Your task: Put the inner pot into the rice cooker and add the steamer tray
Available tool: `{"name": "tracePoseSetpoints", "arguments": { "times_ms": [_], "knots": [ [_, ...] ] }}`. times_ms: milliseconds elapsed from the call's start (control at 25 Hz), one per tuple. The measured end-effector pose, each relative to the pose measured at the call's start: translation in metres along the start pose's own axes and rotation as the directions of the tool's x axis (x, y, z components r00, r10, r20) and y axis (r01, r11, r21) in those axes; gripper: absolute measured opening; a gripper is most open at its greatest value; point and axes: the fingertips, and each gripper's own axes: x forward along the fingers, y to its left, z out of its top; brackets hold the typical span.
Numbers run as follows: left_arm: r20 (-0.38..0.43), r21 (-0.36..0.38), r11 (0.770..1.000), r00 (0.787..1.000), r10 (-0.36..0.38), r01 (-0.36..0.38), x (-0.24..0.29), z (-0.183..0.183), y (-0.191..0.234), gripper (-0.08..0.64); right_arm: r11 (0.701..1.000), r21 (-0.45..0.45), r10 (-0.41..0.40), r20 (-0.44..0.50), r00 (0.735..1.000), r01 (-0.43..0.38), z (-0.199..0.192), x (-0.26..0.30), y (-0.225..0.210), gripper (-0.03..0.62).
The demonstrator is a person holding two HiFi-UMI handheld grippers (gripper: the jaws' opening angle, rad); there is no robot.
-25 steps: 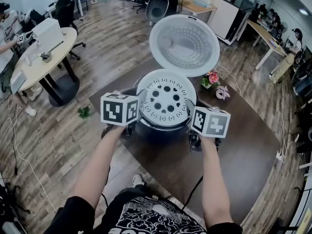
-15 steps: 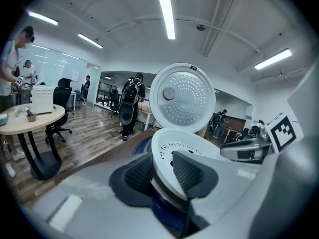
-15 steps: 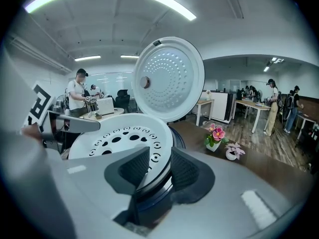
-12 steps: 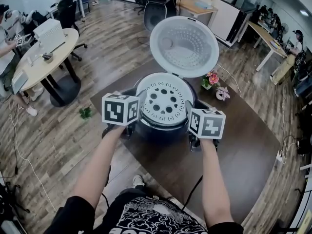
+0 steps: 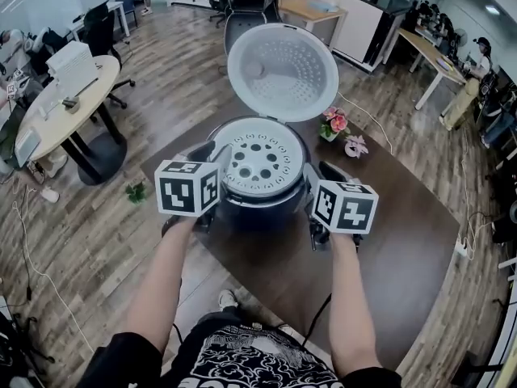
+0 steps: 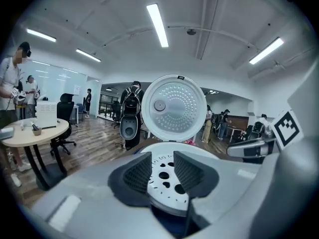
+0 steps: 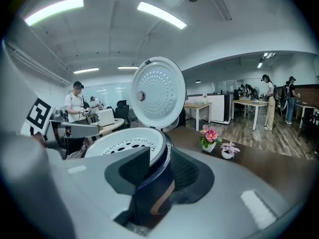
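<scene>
The rice cooker (image 5: 262, 204) stands on the dark table (image 5: 388, 249) with its lid (image 5: 283, 71) raised. The white steamer tray (image 5: 260, 158), full of holes, lies flat in its mouth and hides whatever is below. My left gripper (image 5: 212, 153) hangs at the cooker's left side. In the left gripper view its jaws (image 6: 162, 158) are easing apart with a narrow gap, and the tray (image 6: 162, 176) shows beyond it, untouched. My right gripper (image 5: 323, 176) is beside the cooker's right wall. Its jaws (image 7: 159, 158) stand slightly apart, framing the dark wall and the tray (image 7: 124, 146).
Two small flower pots (image 5: 331, 125) (image 5: 354, 145) sit on the table behind the cooker's right. A round table (image 5: 56, 107) with a white box, office chairs and a small plant (image 5: 135, 191) on the wooden floor are at the left. People stand far off.
Both grippers have drawn back a little towards me and risen slightly along the cooker's sides. The tray stays in the cooker, and my view has shifted.
</scene>
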Motion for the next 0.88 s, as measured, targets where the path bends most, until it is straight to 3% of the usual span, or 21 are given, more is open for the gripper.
{"name": "tracePoseSetpoints", "arguments": {
  "times_ms": [280, 520, 680, 880],
  "knots": [
    [0.033, 0.059, 0.997, 0.998, -0.055, 0.053, -0.009, 0.006, -0.051, 0.132, 0.999, 0.017, -0.049, 0.068, 0.996, 0.048, -0.003, -0.044, -0.025, 0.101],
    [0.042, 0.115, 0.979, 0.984, -0.171, 0.165, -0.002, 0.015, -0.116, 0.132, 0.99, 0.045, -0.141, 0.141, 0.98, 0.136, -0.004, -0.105, -0.065, 0.072],
    [0.014, 0.136, 0.958, 0.966, -0.257, 0.253, 0.011, 0.009, -0.163, 0.121, 0.973, 0.073, -0.229, 0.17, 0.958, 0.22, -0.012, -0.148, -0.096, 0.051],
    [-0.039, 0.172, 0.914, 0.93, -0.367, 0.368, 0.023, -0.01, -0.225, 0.12, 0.942, 0.099, -0.335, 0.199, 0.921, 0.321, -0.027, -0.2, -0.131, 0.029]
  ]
}}
